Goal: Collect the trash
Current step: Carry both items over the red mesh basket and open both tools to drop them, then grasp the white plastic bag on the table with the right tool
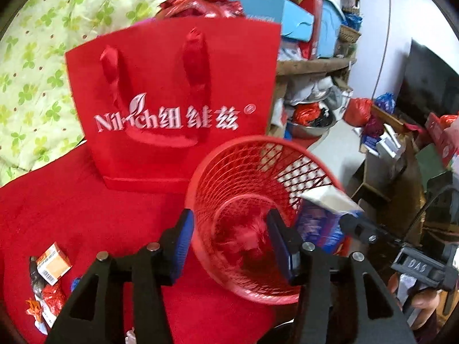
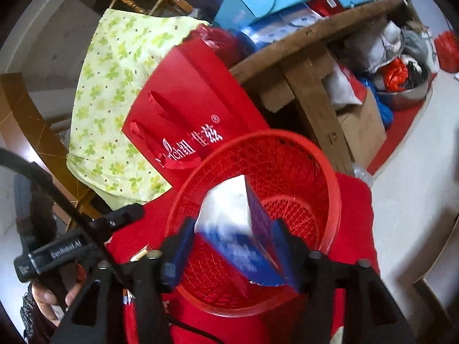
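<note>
Nearest us, our right gripper (image 2: 232, 246) pinches a white and blue printed paper packet (image 2: 229, 223) between its blue pads, holding it over the mouth of the red plastic mesh wastebasket (image 2: 287, 154) so that, we judge, it can drop straight in. Our left gripper (image 1: 229, 240) has its fingers spread and straddles the near wall of that basket, seemingly tilting its mouth toward the packet; whether the pads actually press the wall we cannot tell. Red crumpled scraps already lie at the bottom. Near left on the red cloth (image 1: 86, 200), a small orange carton (image 1: 53, 262) and crumpled red wrappers (image 1: 53, 298) wait to be collected. Farther back stands a red paper gift bag (image 1: 172, 100), in front of green clover-print fabric (image 1: 43, 57).
</note>
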